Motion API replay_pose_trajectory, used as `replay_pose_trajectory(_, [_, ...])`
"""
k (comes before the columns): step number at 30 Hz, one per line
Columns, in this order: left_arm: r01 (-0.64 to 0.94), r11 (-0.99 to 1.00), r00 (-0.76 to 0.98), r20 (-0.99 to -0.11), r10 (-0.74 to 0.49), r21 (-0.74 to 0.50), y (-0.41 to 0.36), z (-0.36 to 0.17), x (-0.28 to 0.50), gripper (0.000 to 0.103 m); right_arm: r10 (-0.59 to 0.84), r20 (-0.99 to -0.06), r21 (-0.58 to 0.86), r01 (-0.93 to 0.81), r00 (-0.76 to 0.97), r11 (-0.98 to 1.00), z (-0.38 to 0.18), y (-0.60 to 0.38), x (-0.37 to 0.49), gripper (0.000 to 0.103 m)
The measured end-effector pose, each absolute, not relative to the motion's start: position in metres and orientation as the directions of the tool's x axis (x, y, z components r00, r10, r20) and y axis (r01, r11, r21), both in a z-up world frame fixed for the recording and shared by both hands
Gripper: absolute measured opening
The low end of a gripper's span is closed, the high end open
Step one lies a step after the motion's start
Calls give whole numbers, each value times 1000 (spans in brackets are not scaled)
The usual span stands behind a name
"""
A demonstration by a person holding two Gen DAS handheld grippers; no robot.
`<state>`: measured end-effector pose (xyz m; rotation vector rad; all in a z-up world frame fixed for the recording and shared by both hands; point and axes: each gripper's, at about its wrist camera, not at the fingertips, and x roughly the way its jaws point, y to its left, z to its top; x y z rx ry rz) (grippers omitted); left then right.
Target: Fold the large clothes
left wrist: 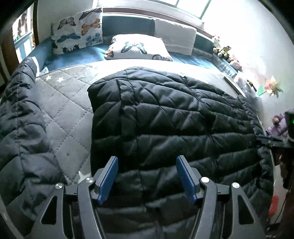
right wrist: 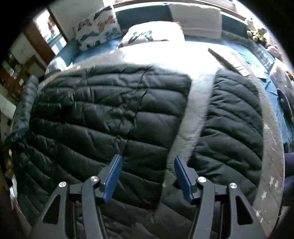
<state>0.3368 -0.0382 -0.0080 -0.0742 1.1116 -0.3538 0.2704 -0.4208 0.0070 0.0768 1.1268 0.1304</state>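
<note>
Bedroom, daylit by a window [left wrist: 193, 7] above the head of the bed; pale walls, a doorway [right wrist: 49, 27] at the far left.

Bed [left wrist: 60, 117]: one, covered by a grey quilted spread with white stars, and a blue sheet showing at the head end.

Puffer jacket [left wrist: 165, 119]: one, black, quilted in horizontal channels. It lies flat on the spread, filling the middle of the bed from near the foot edge up toward the pillows. One sleeve [left wrist: 22, 128] lies out along the left edge of the bed, with a strip of grey spread between it and the body. In the right wrist view the other sleeve [right wrist: 233, 117] lies toward the right edge, likewise parted from the body by a strip of spread.

Pillows, butterfly print: two. One [left wrist: 79, 31] stands upright at the far left corner; one [left wrist: 137, 47] lies flat at the middle of the head end.

Cushion [left wrist: 176, 36], plain white: one, leaning against the headboard.

Soft toys [left wrist: 222, 47]: a small cluster at the far right corner; the count cannot be told.

Paper pinwheel [left wrist: 272, 88]: one, on the right wall.

Left gripper [left wrist: 147, 176]: blue-padded jaws stand apart above the jacket body near the foot edge, nothing between the pads.

Right gripper [right wrist: 148, 177]: jaws likewise parted and empty, over the jacket's edge and the strip of spread. This view is blurred. In the left wrist view part of it shows at the right edge of the bed.
</note>
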Motion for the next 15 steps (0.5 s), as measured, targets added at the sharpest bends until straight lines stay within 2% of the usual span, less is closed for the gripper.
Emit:
replay_pose_trajectory(2, [236, 941, 390, -864, -319, -241, -37, -11, 344, 70, 145, -904, 125, -76, 402, 989, 0, -413, 272, 66])
replay_pose_trajectory(5, [238, 935, 376, -862, -340, -264, -37, -16, 355, 82, 165, -913, 150, -68, 373, 986, -18, -415, 285, 67])
replay_pose_trajectory(8, [232, 935, 383, -858, -341, -268, -36, -16, 364, 82, 187, -907, 182, -49, 377, 982, -20, -422, 282, 74])
replay_pose_trajectory(11, [229, 933, 416, -839, -352, -278, -30, -10, 368, 82, 168, -900, 170, -31, 402, 985, -15, -433, 281, 75])
replay_pose_trajectory(15, [180, 950, 454, -835, -312, -256, -16, -7, 378, 82, 214, -896, 225, -19, 388, 974, -23, -444, 287, 78])
